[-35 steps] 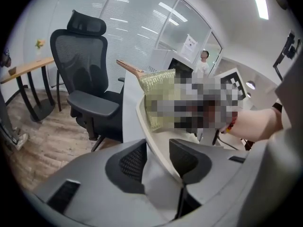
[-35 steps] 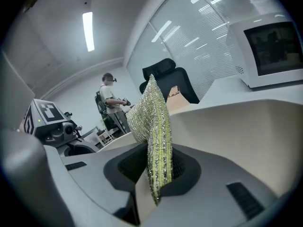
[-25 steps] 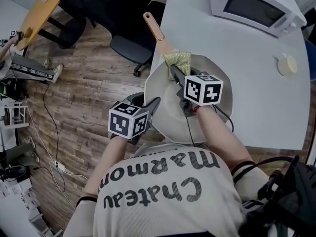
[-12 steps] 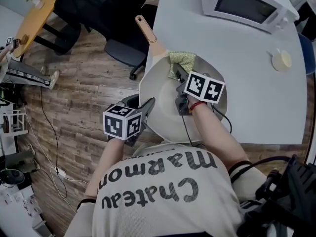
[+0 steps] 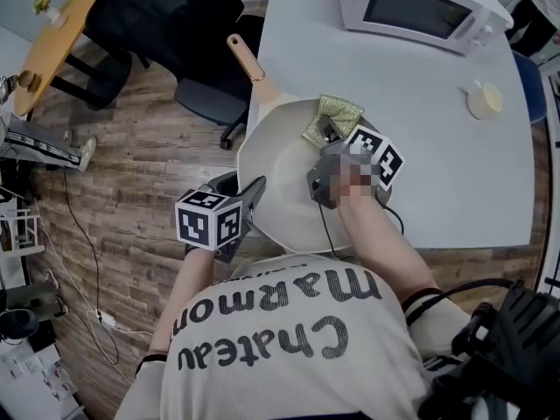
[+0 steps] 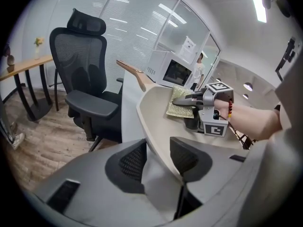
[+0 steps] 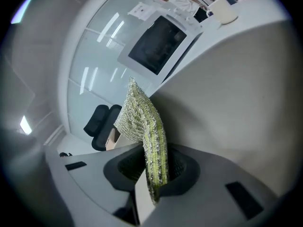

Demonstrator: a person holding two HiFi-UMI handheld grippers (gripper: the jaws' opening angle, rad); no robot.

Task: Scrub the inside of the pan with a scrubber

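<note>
A cream pan point(image 5: 278, 169) with a tan handle point(image 5: 248, 61) lies on the white table's near-left corner and overhangs its edge. My left gripper point(image 5: 249, 192) is shut on the pan's near-left rim; in the left gripper view the rim point(image 6: 158, 126) runs between my left gripper's point(image 6: 160, 161) jaws. My right gripper point(image 5: 328, 131) is inside the pan at its far side, shut on a green-yellow scrubber point(image 5: 337, 114). In the right gripper view the scrubber point(image 7: 142, 122) stands folded between my right gripper's point(image 7: 151, 167) pads against the pan wall point(image 7: 236, 103). The left gripper view shows the scrubber point(image 6: 179, 109) lying on the pan.
A white microwave point(image 5: 420, 11) stands at the back of the table point(image 5: 437, 173), with a small round cream object point(image 5: 484, 101) to its right. A black office chair point(image 5: 210, 103) stands on the wooden floor just left of the pan handle.
My right gripper has rolled and slid the scrubber along the pan's far side, away from the handle. My left gripper has kept its hold on the rim.
</note>
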